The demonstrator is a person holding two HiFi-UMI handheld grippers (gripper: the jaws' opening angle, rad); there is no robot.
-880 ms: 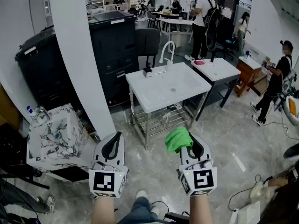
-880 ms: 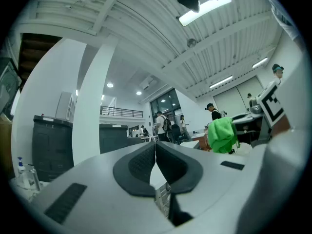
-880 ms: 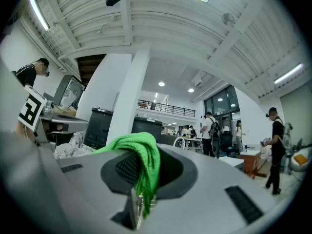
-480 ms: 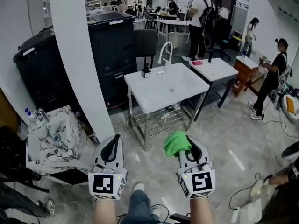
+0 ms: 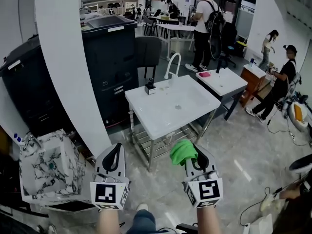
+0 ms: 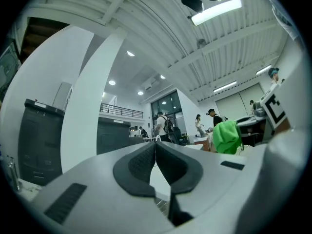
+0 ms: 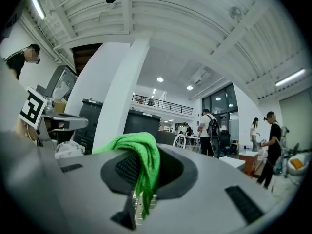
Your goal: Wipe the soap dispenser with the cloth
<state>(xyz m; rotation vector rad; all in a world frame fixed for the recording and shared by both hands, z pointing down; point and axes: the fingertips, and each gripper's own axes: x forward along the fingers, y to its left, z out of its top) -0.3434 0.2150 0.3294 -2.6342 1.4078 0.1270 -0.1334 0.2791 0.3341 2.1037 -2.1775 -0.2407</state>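
Before sink table [image 5: 163, 115], left hand-held gripper [image 5: 116, 149] closed, right hand-held gripper [image 5: 196, 156] tight on cloth [image 5: 183, 150]

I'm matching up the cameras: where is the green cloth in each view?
Head view: green cloth lower centre, clamped in the right gripper.
Left gripper view: right of centre.
Right gripper view: centre, draped between the jaws.
Shared landmark: the white pillar, left in all three.
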